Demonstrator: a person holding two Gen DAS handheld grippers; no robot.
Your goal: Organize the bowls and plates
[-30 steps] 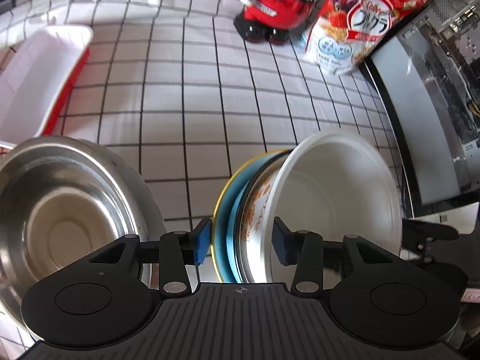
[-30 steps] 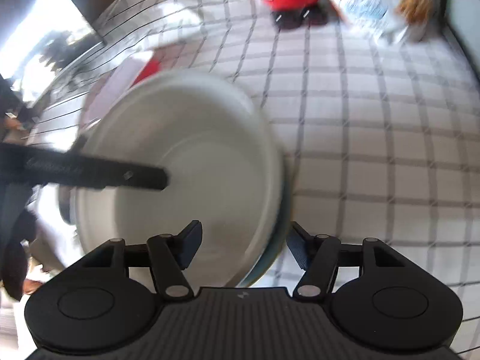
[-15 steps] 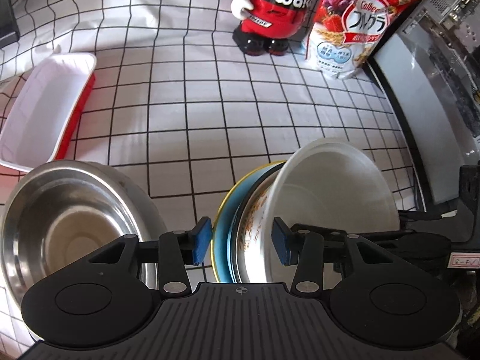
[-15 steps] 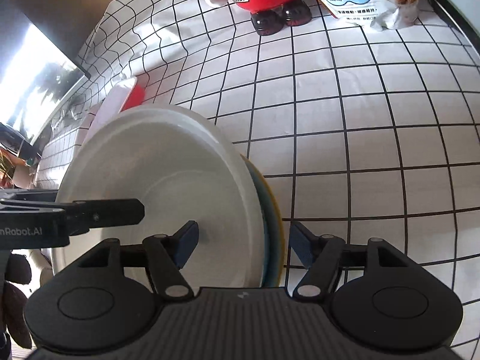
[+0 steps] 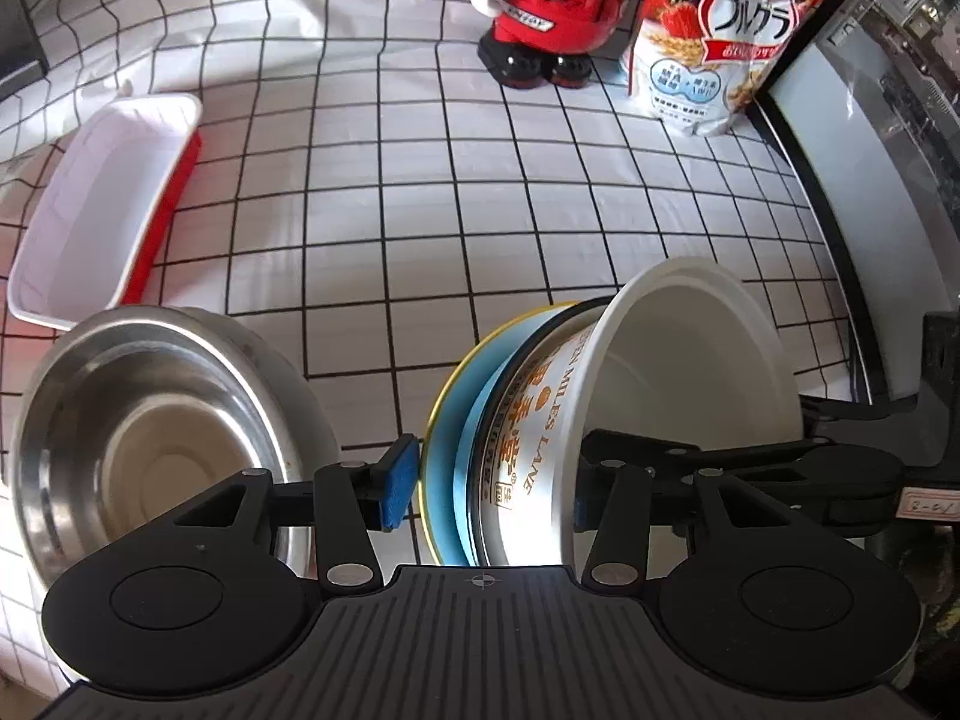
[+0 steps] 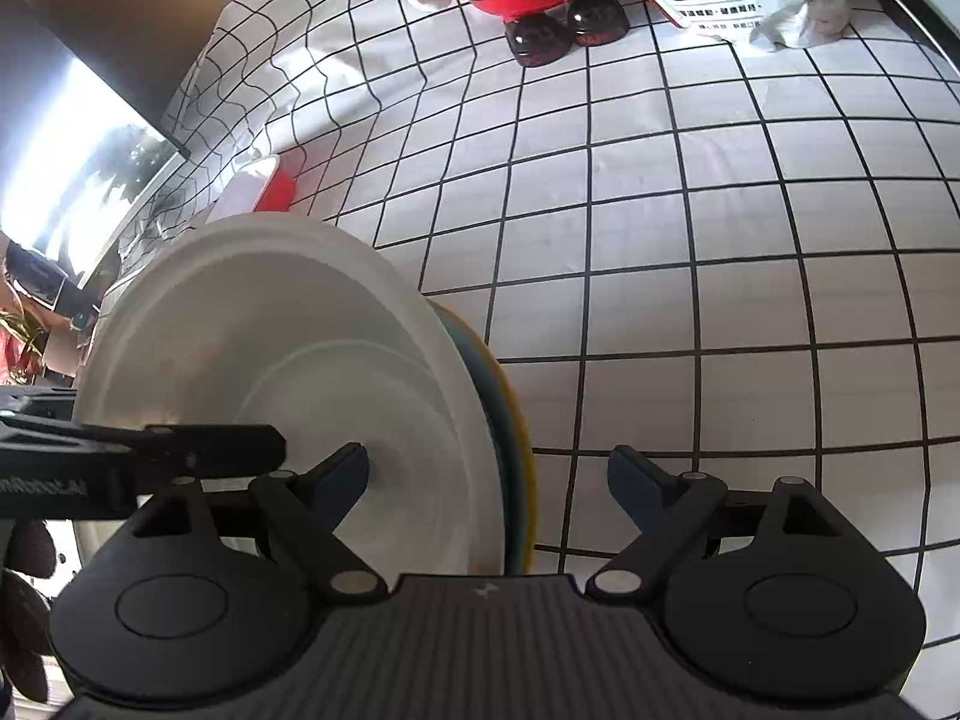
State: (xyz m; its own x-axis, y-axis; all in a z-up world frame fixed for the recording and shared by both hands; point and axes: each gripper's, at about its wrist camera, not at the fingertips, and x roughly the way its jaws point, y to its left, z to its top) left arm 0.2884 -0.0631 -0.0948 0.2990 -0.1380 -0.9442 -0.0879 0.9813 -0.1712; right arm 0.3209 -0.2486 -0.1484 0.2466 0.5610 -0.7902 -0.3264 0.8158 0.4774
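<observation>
A white paper bowl (image 5: 678,360) with orange print nests in a blue plate (image 5: 456,396) with a yellow rim. The pair stands on edge on the checked cloth. My left gripper (image 5: 489,492) straddles them, its jaws opening slightly. One blue pad lies at the plate's back and the other finger reaches inside the bowl. My right gripper (image 6: 489,477) is opening wide. Its left pad sits inside the bowl (image 6: 270,360), and its right pad stands well off the plate's rim (image 6: 516,438). A steel bowl (image 5: 150,438) sits upright to the left.
A red-and-white tray (image 5: 102,216) lies at the far left. At the back stand a red figure (image 5: 552,6) and a cereal bag (image 5: 720,30). A grey case (image 5: 870,150) borders the right side. Checked cloth (image 6: 720,240) stretches between them.
My right gripper's jaws have spread, and its right finger has drawn away from the plate's rim. My left gripper's jaws have widened a little around the standing bowl and plate.
</observation>
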